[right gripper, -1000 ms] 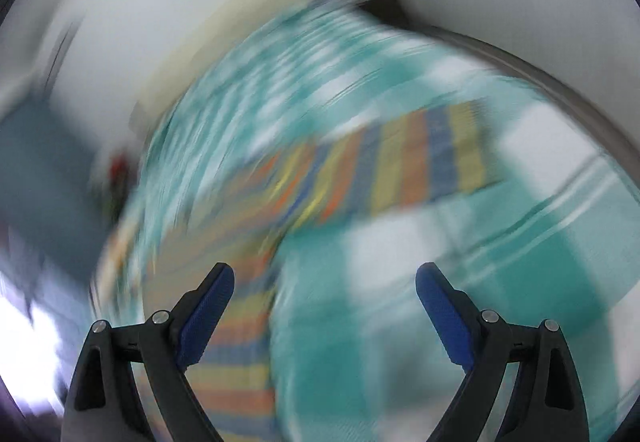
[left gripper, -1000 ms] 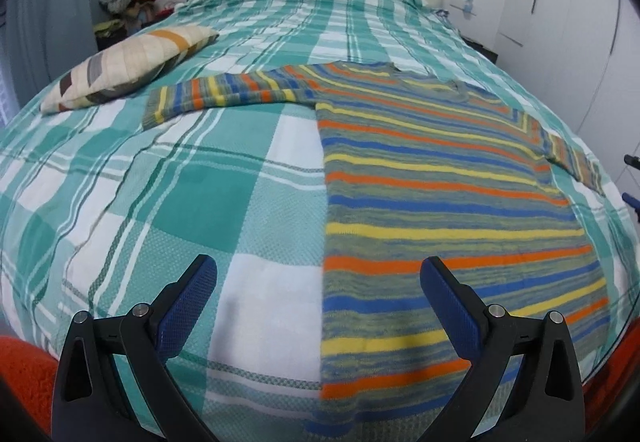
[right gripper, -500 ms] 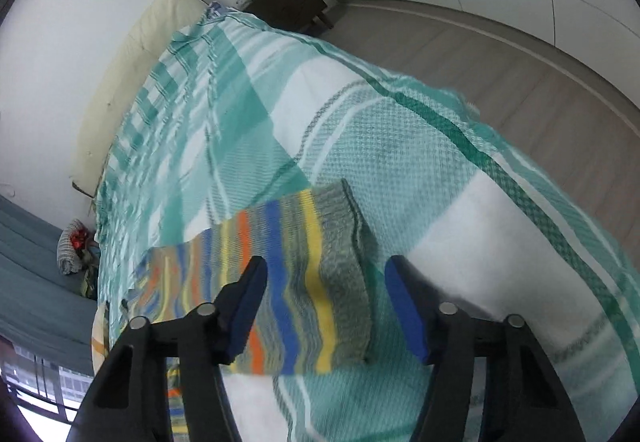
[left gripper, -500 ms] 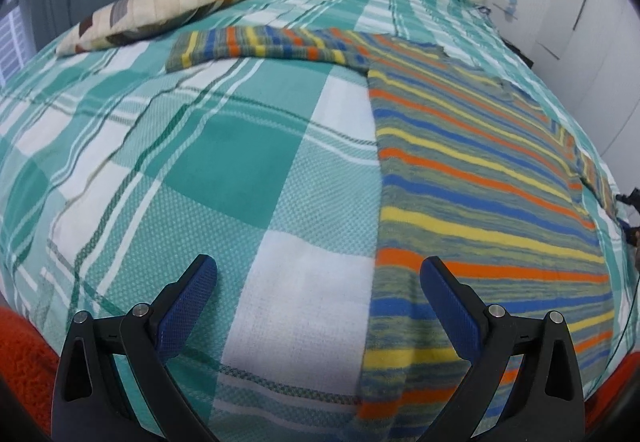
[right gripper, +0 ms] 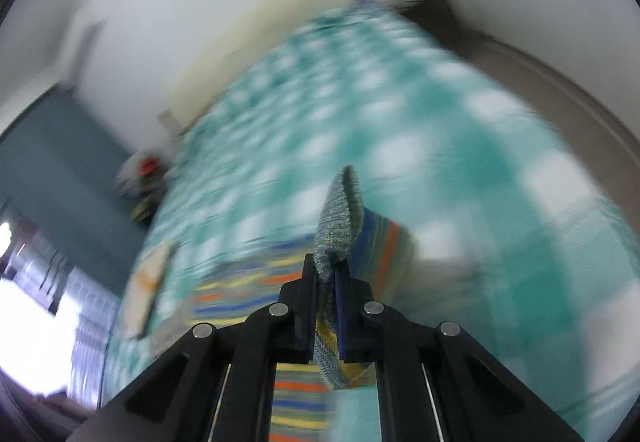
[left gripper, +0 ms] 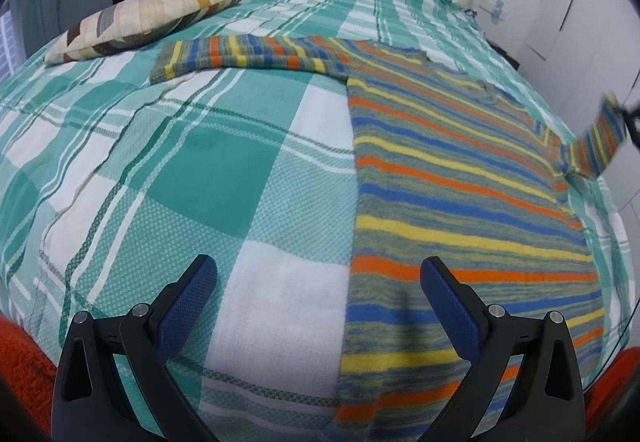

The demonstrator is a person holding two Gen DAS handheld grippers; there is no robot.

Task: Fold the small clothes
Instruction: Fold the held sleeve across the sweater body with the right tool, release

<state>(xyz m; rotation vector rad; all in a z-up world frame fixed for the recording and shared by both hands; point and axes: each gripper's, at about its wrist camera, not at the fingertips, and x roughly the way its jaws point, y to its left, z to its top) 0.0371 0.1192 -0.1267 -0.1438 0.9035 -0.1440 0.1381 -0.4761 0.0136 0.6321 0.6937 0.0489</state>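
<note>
Striped sweater (left gripper: 460,178): a knit of orange, yellow and blue bands on grey-green, lying flat with its body spread toward 3 o'clock of the left wrist view on a teal-and-white plaid bedspread (left gripper: 192,170). One sleeve (left gripper: 248,52) stretches flat toward 11 o'clock, near a patchwork pillow (left gripper: 136,20).

Change since half a second ago: the right gripper (right gripper: 329,282), then open astride the other sleeve's cuff (right gripper: 340,218), has closed on it and lifted it off the bedspread. In the left wrist view the raised sleeve now stands clear of the bed at 3 o'clock (that edge is blurred, as is most of the right wrist view). The ribbed grey cuff is pinched between the blue pads and bunches upward in a soft fold.

Meaning for the task, as a judgement: the first fold has begun, the sleeve probably to be carried across the body.

The left gripper (left gripper: 320,306) hovers with fingers wide apart and empty over the hem region at 6 o'clock, one pad above white weave, the other above stripes.
</note>
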